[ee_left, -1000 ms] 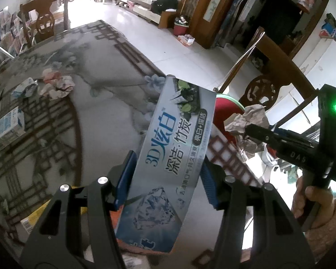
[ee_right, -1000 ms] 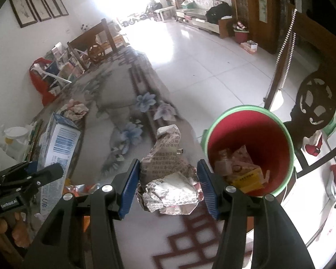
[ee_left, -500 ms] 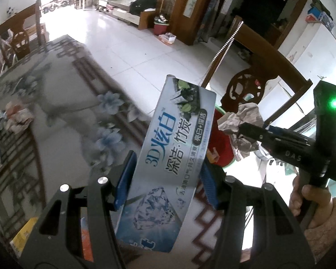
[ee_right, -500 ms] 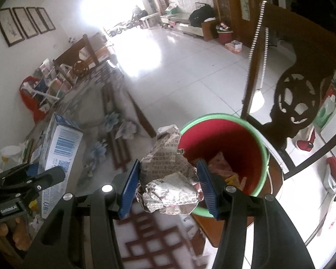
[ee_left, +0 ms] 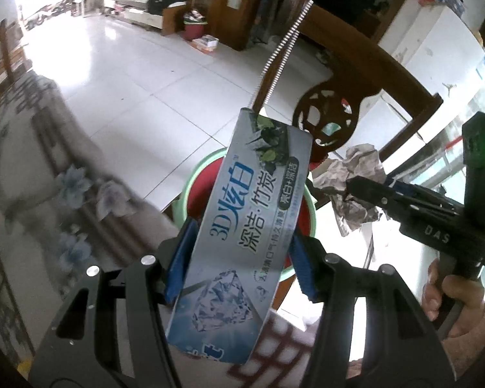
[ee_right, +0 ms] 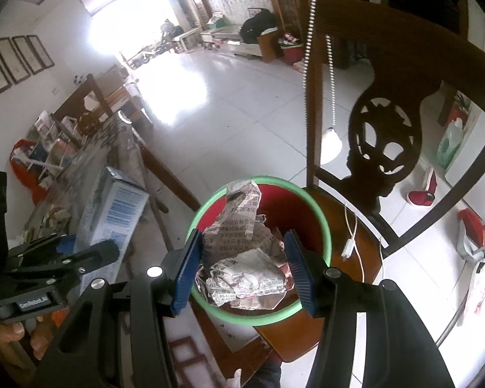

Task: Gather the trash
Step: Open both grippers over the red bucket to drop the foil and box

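My left gripper [ee_left: 241,260] is shut on a long grey-blue toothpaste box [ee_left: 242,226], held lengthwise over the near edge of the red bin with a green rim [ee_left: 207,165]. My right gripper [ee_right: 244,270] is shut on a crumpled newspaper ball [ee_right: 245,258], hanging directly above the same bin [ee_right: 323,223]. In the left wrist view the right gripper [ee_left: 362,190] shows at the right with the paper ball [ee_left: 355,181]. The right wrist view shows the left gripper [ee_right: 90,255] with the box [ee_right: 113,213] at the left. Some trash lies inside the bin, mostly hidden.
The bin stands on the seat of a carved wooden chair [ee_right: 381,135]. The table with a flowered cloth [ee_left: 48,187] lies to the left, its edge close to the bin. A white cable [ee_right: 349,242] lies on the chair seat. White tiled floor [ee_left: 129,74] stretches beyond.
Both grippers have swung from over the table to the right, toward the chair. The paper ball now hangs over the bin's mouth, and the box reaches the bin's rim.
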The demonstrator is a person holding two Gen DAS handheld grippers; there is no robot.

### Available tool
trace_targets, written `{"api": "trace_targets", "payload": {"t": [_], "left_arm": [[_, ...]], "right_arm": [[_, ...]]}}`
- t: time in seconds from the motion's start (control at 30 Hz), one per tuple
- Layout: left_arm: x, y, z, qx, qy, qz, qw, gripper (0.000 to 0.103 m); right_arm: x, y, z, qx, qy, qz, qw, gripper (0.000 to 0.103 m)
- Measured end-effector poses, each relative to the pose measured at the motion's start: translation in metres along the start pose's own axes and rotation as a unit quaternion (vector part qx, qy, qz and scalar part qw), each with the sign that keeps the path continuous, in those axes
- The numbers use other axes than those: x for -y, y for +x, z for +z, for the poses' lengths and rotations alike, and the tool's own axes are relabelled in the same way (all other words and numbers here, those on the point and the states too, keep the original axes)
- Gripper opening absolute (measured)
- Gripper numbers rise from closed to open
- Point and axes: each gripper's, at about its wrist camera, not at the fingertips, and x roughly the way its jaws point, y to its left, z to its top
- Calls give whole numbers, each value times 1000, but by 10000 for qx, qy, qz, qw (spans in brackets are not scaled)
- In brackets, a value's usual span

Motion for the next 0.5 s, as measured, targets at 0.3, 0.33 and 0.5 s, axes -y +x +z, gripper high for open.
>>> {"api": "trace_targets", "payload": {"t": [0.3, 0.33, 0.5], "left_arm": [[11, 22, 16, -99, 131, -4, 9999, 53], [11, 25, 17, -108, 132, 0, 9999, 57], [2, 25, 18, -82, -40, 16, 10000, 88]], "right_arm": [[12, 5, 12, 30, 68, 24, 10000, 51], [13, 7, 13, 20, 73, 36, 10000, 52], [17, 8, 16, 89, 152, 112, 9998, 72]]}}
